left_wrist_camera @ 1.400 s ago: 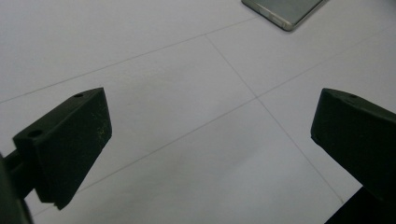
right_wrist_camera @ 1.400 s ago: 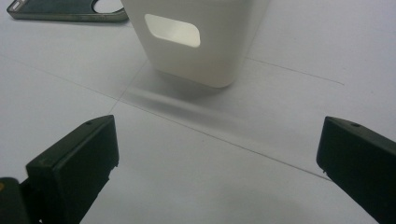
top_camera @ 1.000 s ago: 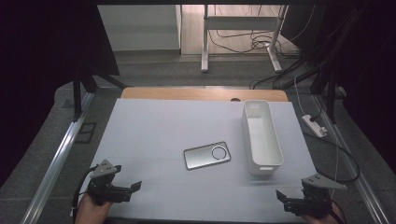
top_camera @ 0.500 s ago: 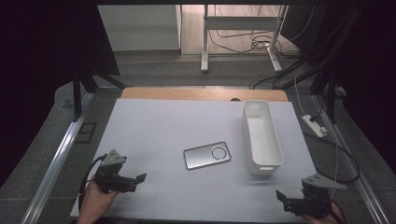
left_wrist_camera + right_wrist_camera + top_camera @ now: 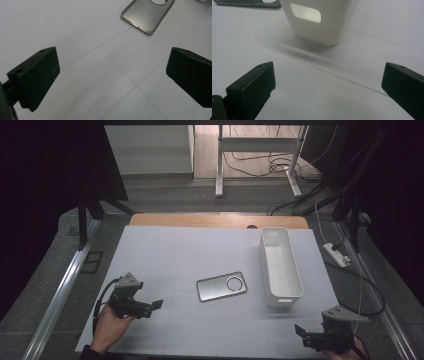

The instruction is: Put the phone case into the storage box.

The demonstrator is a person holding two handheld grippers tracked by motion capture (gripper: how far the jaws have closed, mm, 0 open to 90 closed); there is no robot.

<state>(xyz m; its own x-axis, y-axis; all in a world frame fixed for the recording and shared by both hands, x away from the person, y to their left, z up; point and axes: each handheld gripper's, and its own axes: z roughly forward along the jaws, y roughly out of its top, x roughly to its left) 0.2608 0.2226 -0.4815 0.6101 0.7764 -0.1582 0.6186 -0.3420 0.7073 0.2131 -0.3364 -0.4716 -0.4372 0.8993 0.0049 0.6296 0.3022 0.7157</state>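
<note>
I'm aiming the left gripper (image 5: 150, 306), jaws wide, at the phone case (image 5: 147, 15) ahead; it's lying flat, so jaws risk skidding off. Right gripper (image 5: 305, 334) jaws wide too.

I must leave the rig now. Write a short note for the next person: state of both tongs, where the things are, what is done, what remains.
Left tongs: open, holding nothing, above the white table at its near left, pointing toward the phone case.
Right tongs: open, holding nothing, at the near right corner, facing the short end of the bin.
Phone case: lies flat near the table's middle, just left of the bin, not touching it.
White bin: upright on the right side, nothing inside.
Done: nothing gripped yet.
Left: probably grasp the case and put it into the bin.
</note>
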